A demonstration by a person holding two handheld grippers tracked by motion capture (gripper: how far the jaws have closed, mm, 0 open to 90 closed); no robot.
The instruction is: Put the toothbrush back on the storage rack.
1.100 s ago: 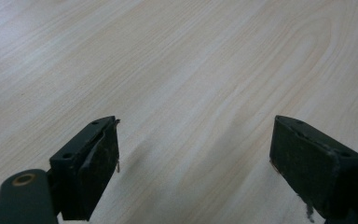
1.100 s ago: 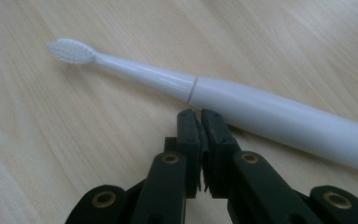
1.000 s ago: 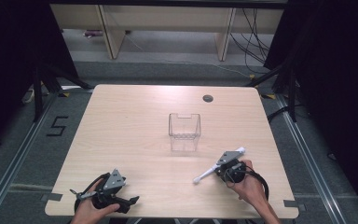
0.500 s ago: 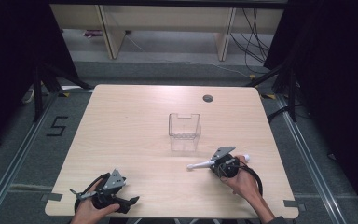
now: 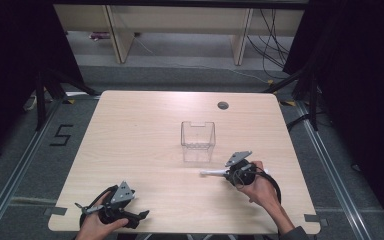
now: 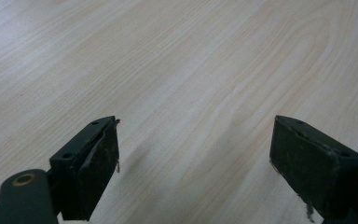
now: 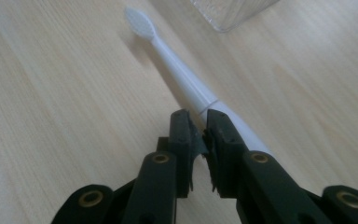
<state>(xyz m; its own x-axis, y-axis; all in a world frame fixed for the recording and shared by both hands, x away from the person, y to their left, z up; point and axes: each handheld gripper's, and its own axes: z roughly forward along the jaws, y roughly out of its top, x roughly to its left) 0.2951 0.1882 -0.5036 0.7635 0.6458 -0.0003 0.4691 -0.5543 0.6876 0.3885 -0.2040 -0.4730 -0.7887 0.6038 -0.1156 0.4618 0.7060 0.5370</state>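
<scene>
toothbrush (image 7: 182, 70): white, head to handle; jaws: black, brass-coloured rivets
container (image 5: 198, 135): clear, see-through
table (image 5: 145, 130): pale wood grain, streaked
floor (image 5: 25, 150): grey, marked "5" at left

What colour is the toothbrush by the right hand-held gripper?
White all over, head included; the toothbrush shows best in the right gripper view.

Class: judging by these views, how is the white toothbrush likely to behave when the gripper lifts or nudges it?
The toothbrush looks slim and rigid, so probably light and stiff. Its rounded, smooth handle may roll or slip. Held by the right gripper near one end, it may droop.
</scene>
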